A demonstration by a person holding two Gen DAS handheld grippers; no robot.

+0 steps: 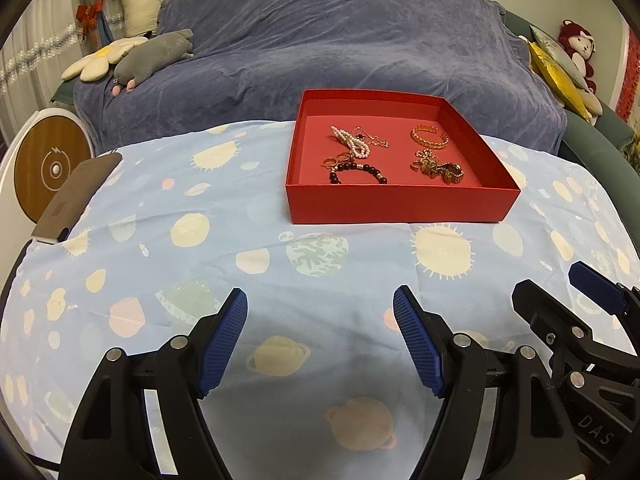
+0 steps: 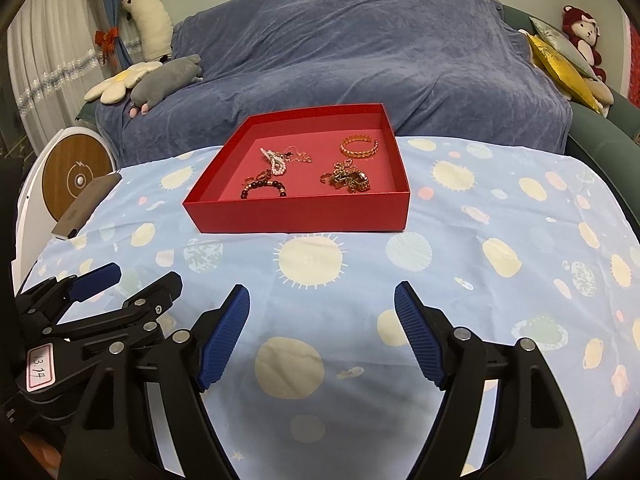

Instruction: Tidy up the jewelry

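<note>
A shallow red box [image 1: 400, 204] [image 2: 296, 216] stands on the far half of the table. Inside it lie a pearl strand [image 1: 354, 141] [image 2: 275, 162], a dark bead bracelet [image 1: 358, 172] [image 2: 264, 190], a gold cuff bangle [image 1: 429, 136] [image 2: 359, 147] and a heap of gold chains [image 1: 438, 170] [image 2: 348, 178]. My left gripper [image 1: 320, 300] hovers open over the near table edge, nothing between its blue pads. My right gripper [image 2: 322, 298] is open too, empty, just to the right of the left one. Both stay well short of the box.
A light blue tablecloth [image 1: 280, 272] [image 2: 480, 280] with planet prints covers the table. A grey flat case [image 1: 76, 200] [image 2: 86, 206] lies at its left edge. Behind stands a sofa under a blue throw [image 1: 320, 48] with plush toys [image 1: 152, 56] and cushions [image 1: 560, 72].
</note>
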